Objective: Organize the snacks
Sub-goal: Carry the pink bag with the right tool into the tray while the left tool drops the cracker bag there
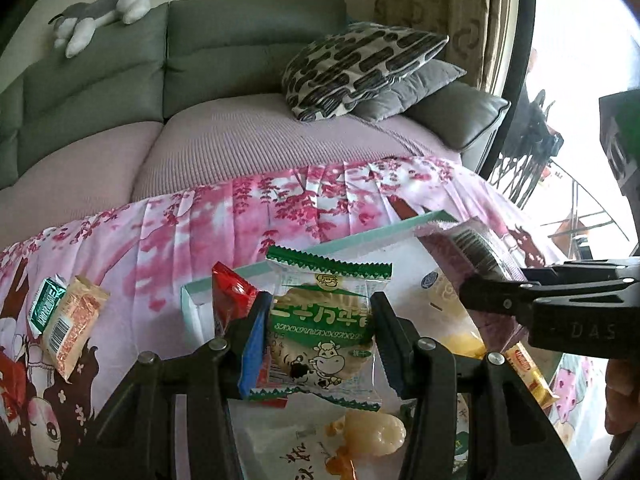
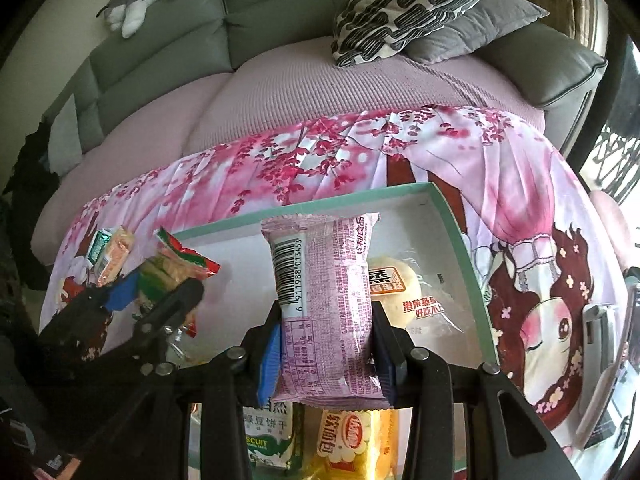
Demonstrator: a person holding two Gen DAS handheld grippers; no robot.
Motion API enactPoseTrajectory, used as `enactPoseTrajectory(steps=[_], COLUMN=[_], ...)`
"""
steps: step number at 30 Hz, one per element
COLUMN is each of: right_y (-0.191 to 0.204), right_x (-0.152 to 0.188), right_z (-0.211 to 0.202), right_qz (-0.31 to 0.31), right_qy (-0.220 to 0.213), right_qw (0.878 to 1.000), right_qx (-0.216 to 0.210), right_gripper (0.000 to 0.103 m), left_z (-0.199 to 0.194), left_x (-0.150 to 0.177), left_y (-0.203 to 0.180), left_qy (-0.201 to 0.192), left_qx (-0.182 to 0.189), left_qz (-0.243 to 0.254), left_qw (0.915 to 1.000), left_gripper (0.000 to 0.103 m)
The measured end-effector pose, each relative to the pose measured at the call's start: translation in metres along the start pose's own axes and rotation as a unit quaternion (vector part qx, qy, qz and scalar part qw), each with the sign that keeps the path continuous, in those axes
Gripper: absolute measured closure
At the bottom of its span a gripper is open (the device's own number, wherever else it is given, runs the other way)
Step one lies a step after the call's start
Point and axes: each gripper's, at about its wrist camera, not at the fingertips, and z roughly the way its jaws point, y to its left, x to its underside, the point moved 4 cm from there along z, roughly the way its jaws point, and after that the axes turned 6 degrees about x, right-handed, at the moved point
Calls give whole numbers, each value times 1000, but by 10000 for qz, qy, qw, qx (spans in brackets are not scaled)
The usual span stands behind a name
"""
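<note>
My left gripper [image 1: 318, 334] is shut on a green-and-white cracker packet with a cow on it [image 1: 324, 328], held over the white tray with a teal rim [image 1: 320, 250]. A red packet [image 1: 230, 300] sticks out beside its left finger. My right gripper [image 2: 326, 336] is shut on a pink packet with a barcode [image 2: 324, 304], upright above the same tray [image 2: 460, 240]. In the right wrist view the left gripper [image 2: 160, 296] and its cracker packet [image 2: 172, 276] hang over the tray's left end. In the left wrist view the right gripper's finger [image 1: 492, 298] crosses from the right.
The tray holds a wrapped bun [image 2: 404, 300], a yellow packet [image 2: 352, 440], a biscuit packet [image 2: 268, 436] and a jelly cup [image 1: 376, 430]. Two small packets [image 1: 68, 322] lie on the pink blossom cloth [image 1: 200, 232] left of the tray. A sofa with cushions [image 1: 360, 68] stands behind.
</note>
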Motion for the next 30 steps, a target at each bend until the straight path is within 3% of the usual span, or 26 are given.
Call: enactPoseTrajectory(steps=[5,7,12,16,21,23,24,27,30], right_y=[6,8,12,17,27,31,33,38,42], right_x=[0,0,0,-2,-1,1,2,3,4], right_z=[2,1,-1,-5,-4,-3,-2,0,1], right_qz=[-88,-130,-197,-304,-495,-575,-602,-661,-697], right_qy=[35,32,59,9,53,93,102,132,144], right_qw=[10000,9999,9998,9995,9987,9981,9979,9975,9971], right_qx=[0,29,47,68,141,177,191,210,263], right_gripper=[58,58,55,37,31,18,16,11,0], left_z=[-2,-7,-14,-23,-37,-39,-40,-42,-46], left_x=[0,-3,-7,-9,-8,-5,-3,3,6], left_y=[3,5,9,23,51,63,67,80,95], left_qy=[-45,-115,-163,-157,-127,-48,15,156,172], left_qx=[-115,-137,-130,-238,-499,-650,-756,-1117,-1240], left_qz=[-47,-63,-136,-313,-611,-691,-695,-709,-876], left_qw=[9999,9998,9997,9991,9968,9955,9947,9911,9883], left_gripper=[50,43,43,40,39,39,38,17,16])
